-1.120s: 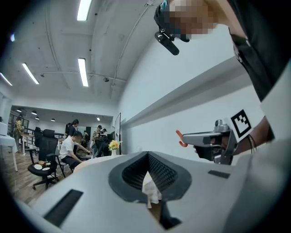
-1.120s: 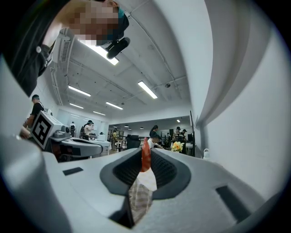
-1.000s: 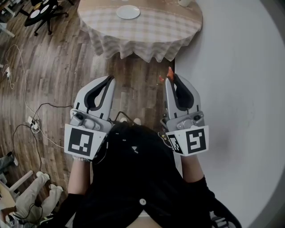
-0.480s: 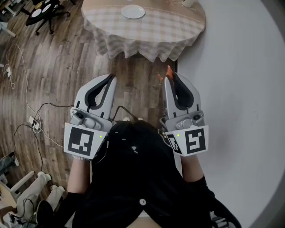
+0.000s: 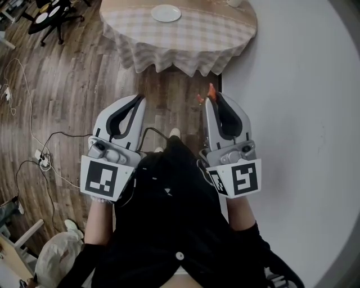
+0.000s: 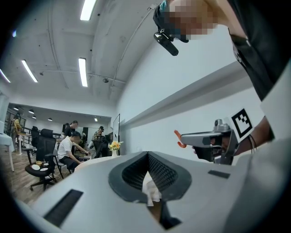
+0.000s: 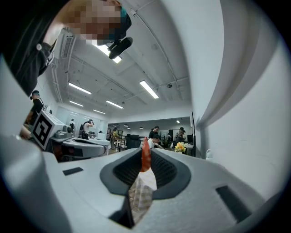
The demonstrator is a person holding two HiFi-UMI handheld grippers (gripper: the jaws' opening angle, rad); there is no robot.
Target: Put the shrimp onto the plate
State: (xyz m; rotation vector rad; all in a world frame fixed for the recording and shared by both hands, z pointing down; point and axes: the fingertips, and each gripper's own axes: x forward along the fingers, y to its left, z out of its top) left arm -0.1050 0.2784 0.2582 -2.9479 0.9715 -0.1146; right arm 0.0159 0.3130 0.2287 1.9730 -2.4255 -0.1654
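Observation:
A white plate (image 5: 166,13) lies on the round table (image 5: 191,39) with a checked cloth, far ahead at the top of the head view. My right gripper (image 5: 212,97) is shut on an orange shrimp (image 5: 210,91), which sticks out past the jaw tips; it shows as a red sliver (image 7: 145,156) between the closed jaws in the right gripper view. Seen from the left gripper view, the shrimp (image 6: 178,138) pokes from the right gripper's tip. My left gripper (image 5: 139,100) is held level beside the right one, shut with nothing in it. Both are over the wooden floor, well short of the table.
A white wall (image 5: 292,112) runs close along the right. Cables (image 5: 34,140) trail over the wooden floor at the left. An office chair (image 5: 53,17) stands at the top left, and a cup (image 5: 233,3) sits at the table's far edge. People sit in the room's background.
Both grippers keep the same pose and the shrimp stays gripped. The table and floor shift slightly in the view as the person steps.

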